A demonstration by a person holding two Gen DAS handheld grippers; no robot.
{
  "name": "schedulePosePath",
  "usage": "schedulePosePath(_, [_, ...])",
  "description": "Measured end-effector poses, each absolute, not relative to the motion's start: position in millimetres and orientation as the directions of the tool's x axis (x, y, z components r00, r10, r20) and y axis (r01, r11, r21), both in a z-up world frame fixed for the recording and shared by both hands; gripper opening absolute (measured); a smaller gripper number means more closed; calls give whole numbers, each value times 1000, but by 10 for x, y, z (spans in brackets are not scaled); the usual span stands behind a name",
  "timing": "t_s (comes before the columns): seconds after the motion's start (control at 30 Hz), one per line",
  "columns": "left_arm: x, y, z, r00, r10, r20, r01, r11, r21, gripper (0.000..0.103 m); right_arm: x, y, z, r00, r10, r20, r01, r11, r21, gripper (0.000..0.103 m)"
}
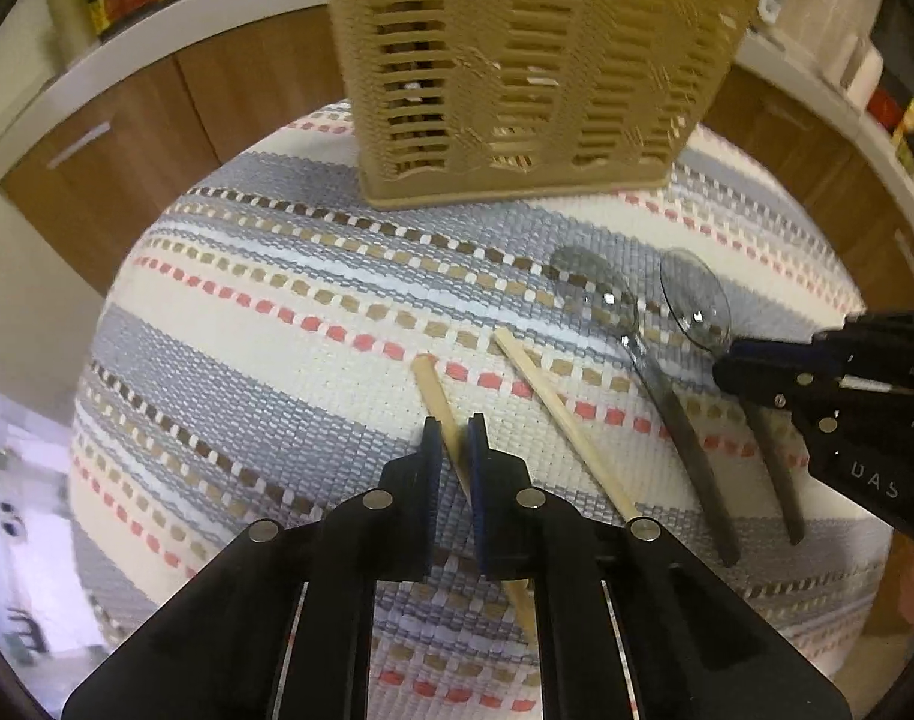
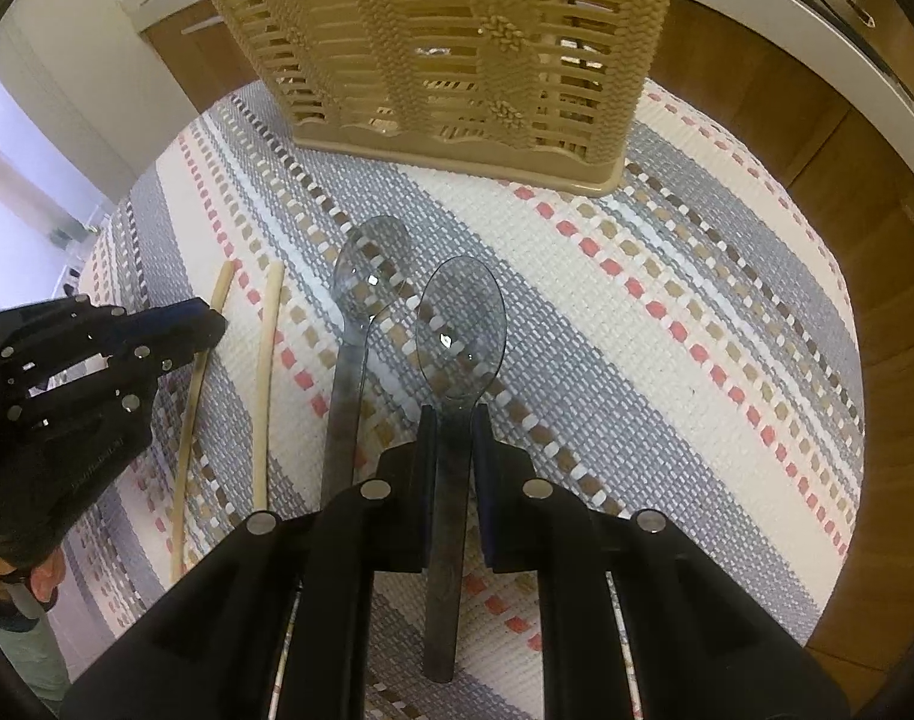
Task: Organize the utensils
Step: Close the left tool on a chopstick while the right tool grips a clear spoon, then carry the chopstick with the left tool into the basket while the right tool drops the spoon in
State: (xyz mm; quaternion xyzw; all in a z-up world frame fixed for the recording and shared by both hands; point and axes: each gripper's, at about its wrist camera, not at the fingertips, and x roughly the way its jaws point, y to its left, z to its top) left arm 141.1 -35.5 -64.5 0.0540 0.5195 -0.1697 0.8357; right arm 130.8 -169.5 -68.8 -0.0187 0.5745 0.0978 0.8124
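A tan slotted utensil basket (image 1: 517, 72) stands at the far side of a striped woven mat (image 1: 265, 324); it also shows in the right wrist view (image 2: 457, 48). My left gripper (image 1: 454, 429) is shut on a wooden chopstick (image 1: 436, 390). A second chopstick (image 1: 553, 408) lies to its right. My right gripper (image 2: 455, 420) is shut on the handle of a clear grey plastic spoon (image 2: 460, 324). A second clear spoon (image 2: 367, 282) lies just left of it. In the left wrist view both spoons (image 1: 601, 294) lie right of the chopsticks, with the right gripper (image 1: 727, 360) over one.
The mat covers a small round table. Brown cabinet doors (image 1: 157, 138) and a white countertop (image 1: 127, 42) with bottles and packets run behind it. The left gripper (image 2: 211, 318) shows at the left edge of the right wrist view.
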Motion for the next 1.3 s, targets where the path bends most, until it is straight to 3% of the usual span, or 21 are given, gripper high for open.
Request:
schedulePosePath(0.1, [1379, -271, -640, 417, -299, -858, 337, 928, -160, 0, 1245, -1706, -567, 377, 174, -910, -211, 972, 98, 9])
schedulePosePath(0.27, [1285, -175, -470, 471, -366, -803, 348, 913, -212, 0, 1115, -1746, -359, 453, 206, -868, -239, 965, 104, 9])
schedulePosePath(0.43, [1308, -177, -435, 409, -388, -826, 381, 895, -232, 1, 1064, -1729, -274, 475, 220, -852, -253, 961, 107, 9])
schedulePosePath(0.47, [1320, -179, -445, 398, -385, -833, 378, 896, -234, 4, 1028, -1743, -269, 474, 225, -851, -254, 961, 112, 9])
schedulePosePath(0.53, [1350, -207, -475, 381, -357, -853, 375, 903, -210, 26, 1021, -1751, -274, 470, 230, -852, -254, 960, 118, 9])
schedulePosePath(0.7, [1386, -304, -618, 336, -305, -891, 403, 902, -157, 25, 1005, -1796, -324, 456, 220, -862, -250, 962, 114, 9])
schedulePosePath(0.77, [1395, -402, -609, 334, -236, -912, 416, 906, -82, 20, 1014, -1799, -358, 451, 217, -866, -245, 963, 114, 9])
schedulePosePath(0.8, [1394, -438, -609, 345, -198, -918, 421, 906, -38, 5, 1013, -1809, -360, 448, 219, -867, -244, 963, 117, 9])
schedulePosePath(0.87, [1390, -519, -605, 360, -140, -922, 439, 898, 35, 3, 1015, -1814, -366, 446, 224, -866, -243, 962, 123, 9])
schedulePosePath(0.93, [1405, -494, -584, 358, -162, -919, 435, 900, 11, 3, 1018, -1808, -358, 450, 230, -863, -244, 961, 129, 9])
schedulePosePath(1.1, [1336, -350, -322, 435, -319, -842, 423, 898, -122, 3, 954, -1858, -145, 489, 265, -831, -264, 953, 149, 9])
schedulePosePath(1.3, [1088, -220, 421, 633, -434, -641, 446, 881, -156, 3, 842, -1901, 322, 599, 313, -737, -290, 943, 164, 9])
